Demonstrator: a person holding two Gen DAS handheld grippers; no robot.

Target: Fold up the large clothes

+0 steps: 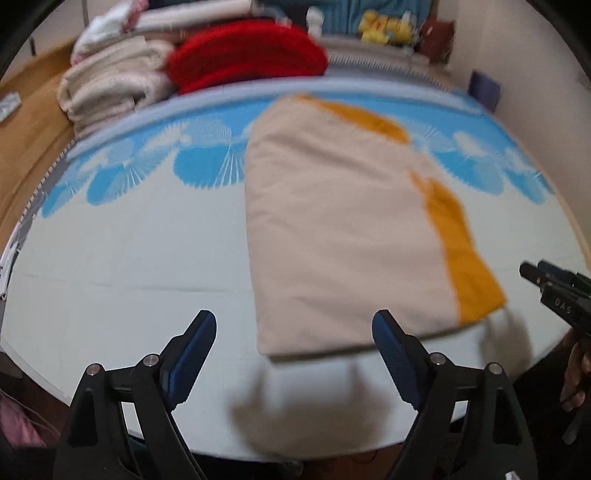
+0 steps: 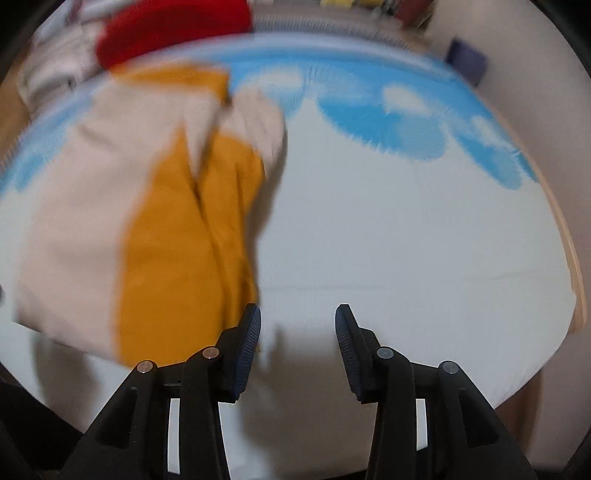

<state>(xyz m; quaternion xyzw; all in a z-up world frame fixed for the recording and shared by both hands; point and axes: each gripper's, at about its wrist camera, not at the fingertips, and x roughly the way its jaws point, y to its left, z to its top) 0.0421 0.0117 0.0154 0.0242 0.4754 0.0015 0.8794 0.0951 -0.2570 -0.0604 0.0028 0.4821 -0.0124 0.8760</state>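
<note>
We see the bed (image 1: 129,251) filling most of both views, its sheet pale below and printed with blue fan shapes across the upper part; in the right wrist view the print is smeared by motion blur and the bed's near edge is cut off behind our grippers. A cream wall (image 1: 535,92) closes the right side, and a strip of wooden floor (image 1: 26,122) shows at the far left of the left wrist view.

The folded garment (image 1: 343,236), cream with mustard-orange panels, lies flat on the sheet right of centre in the left wrist view, its near edge just above our right-hand finger. In the right wrist view it fills the left half, too blurred for us to trace its folds.

At the upper left a stack of cream linens (image 1: 110,85) sits beside a red knit (image 1: 247,55), both soft in focus. Yellow toys (image 1: 384,26) along the top edge are hard to make out, and a small dark purple thing (image 1: 485,88) by the wall we cannot identify.

Our left gripper (image 1: 293,325) has its jaws spread wide, grasping nothing, above the sheet. Our right gripper (image 2: 297,325) is likewise released and empty, with its left finger overlapping the garment's orange corner in the picture.
</note>
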